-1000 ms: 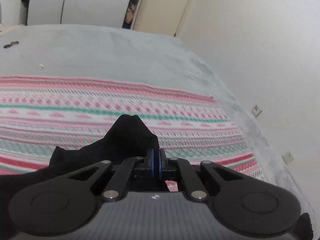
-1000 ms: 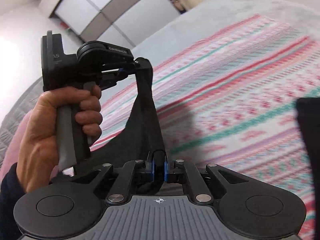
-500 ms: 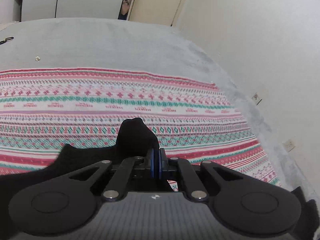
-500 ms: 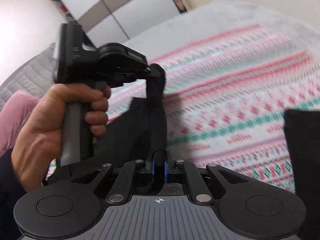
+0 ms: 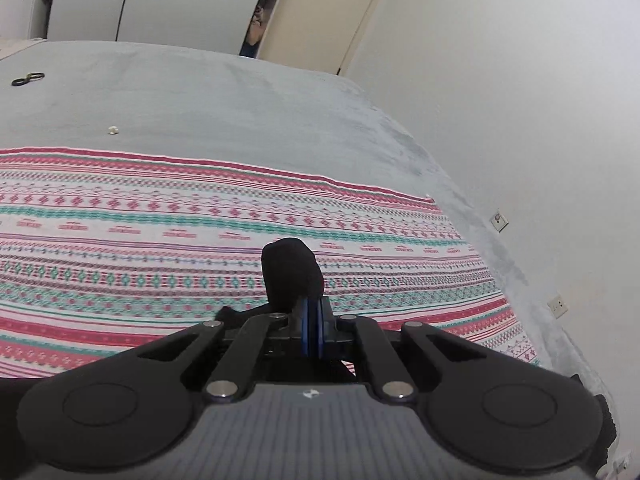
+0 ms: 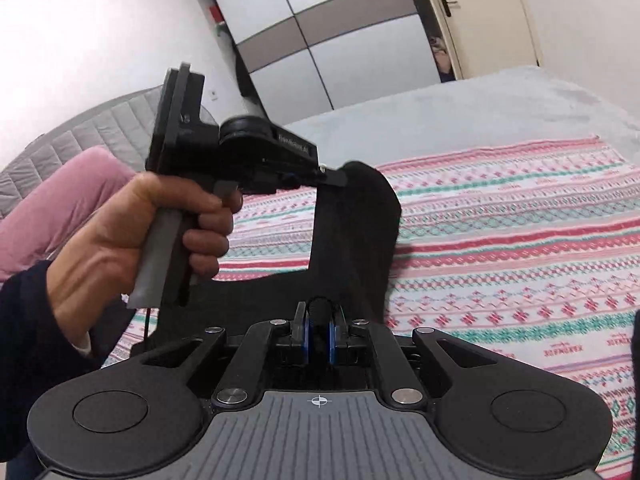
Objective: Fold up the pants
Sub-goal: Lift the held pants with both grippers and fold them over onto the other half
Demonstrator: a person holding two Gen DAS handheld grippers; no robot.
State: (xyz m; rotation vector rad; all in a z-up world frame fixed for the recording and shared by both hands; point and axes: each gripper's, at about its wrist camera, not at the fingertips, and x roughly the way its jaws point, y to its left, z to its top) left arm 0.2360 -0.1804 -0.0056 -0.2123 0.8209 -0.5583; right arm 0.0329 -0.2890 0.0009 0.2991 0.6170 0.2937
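Pants (image 6: 352, 232) of matte black cloth, soft and limp, hanging as a broad band in the air above the bed, pinched at two spots. Left gripper (image 5: 311, 330) clenched on a rounded black bunch of the fabric (image 5: 290, 276) that bulges up just past its blue-padded fingers. Right gripper (image 6: 319, 334) likewise clamped on a thick fold, its blue pads pressed against the cloth from both sides. In the right wrist view, the left gripper (image 6: 336, 176) seen from the side, grasped by a bare left hand (image 6: 132, 240) in a dark sleeve, with the cloth draping from its tip down to the near fingers in a smooth curve. Underneath, a flat woven blanket (image 5: 200, 240) banded in red, pink, teal and white geometric motifs, spread over a plush grey bedspread (image 5: 220, 104). On the far left of that grey surface, a small black looped object (image 5: 27, 79), too small to identify, and a tiny pale scrap (image 5: 113, 130). Farther off, glossy white and grey wardrobe doors (image 6: 340, 40) and a cream door (image 5: 320, 12) with a dark handle. Plain white wall (image 5: 520, 100) on the right, with small square outlets low down. At left in the right wrist view, a pink pillow (image 6: 60, 200) against a quilted grey headboard (image 6: 92, 132). Dark cloth edge (image 6: 635, 380) at the far right border, partly cut off.
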